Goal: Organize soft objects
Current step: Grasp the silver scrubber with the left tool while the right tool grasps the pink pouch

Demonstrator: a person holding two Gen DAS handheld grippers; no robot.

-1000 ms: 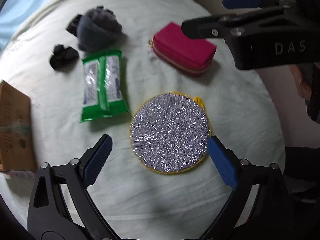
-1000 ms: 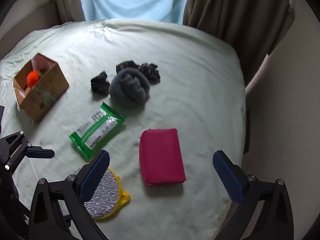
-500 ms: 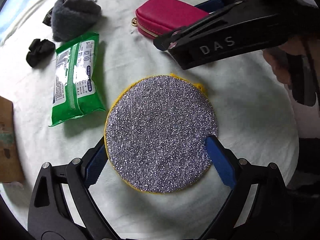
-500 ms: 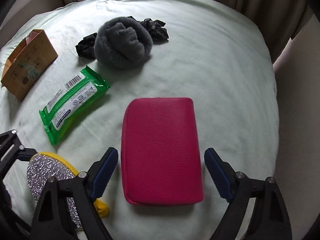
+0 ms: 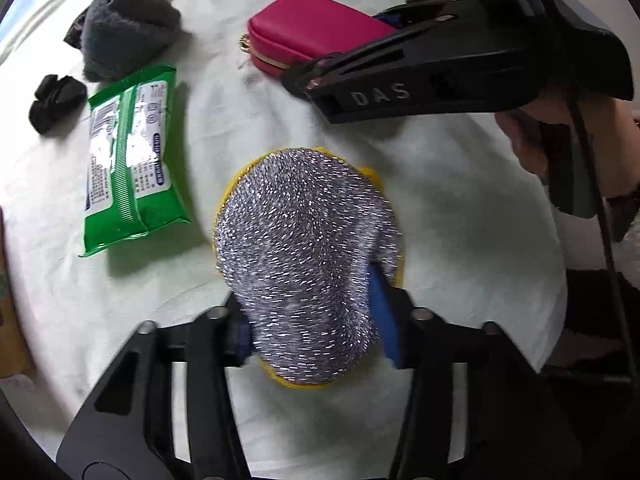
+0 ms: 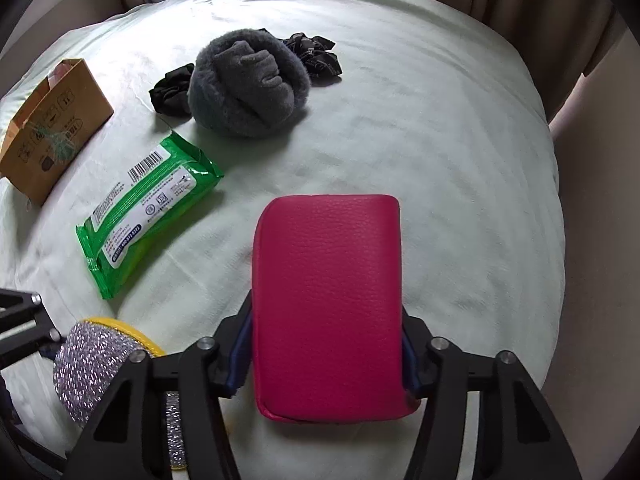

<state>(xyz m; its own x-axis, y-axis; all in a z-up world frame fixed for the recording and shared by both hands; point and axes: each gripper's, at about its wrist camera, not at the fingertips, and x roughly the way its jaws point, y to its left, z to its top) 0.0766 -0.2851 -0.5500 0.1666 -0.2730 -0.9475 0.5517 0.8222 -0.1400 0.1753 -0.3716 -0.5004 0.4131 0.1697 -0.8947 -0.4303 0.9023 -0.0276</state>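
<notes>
A round silver glitter scrub pad [image 5: 304,232] with a yellow rim lies on the pale bed sheet [image 5: 460,208]. My left gripper [image 5: 312,320] points down at it and its jaws are closing; the blue pads press the pad's sides and it bulges upward. In the right wrist view the same pad [image 6: 88,364] shows at the lower left. A pink leather pouch [image 6: 326,272] lies to its right. My right gripper [image 6: 326,356] is closing on the pouch, with both fingers tight against its long sides.
A green pack of wipes [image 6: 148,204] lies left of the pouch. Behind it sit a grey woolly bundle [image 6: 248,84] and two black scrunchies [image 6: 172,94] [image 6: 314,54]. A cardboard box [image 6: 52,128] stands at the far left. The bed's edge [image 6: 556,200] drops off at the right.
Both grippers came down from open and closed: the left onto the scrub pad, which now bulges, and the right onto the pink pouch.
</notes>
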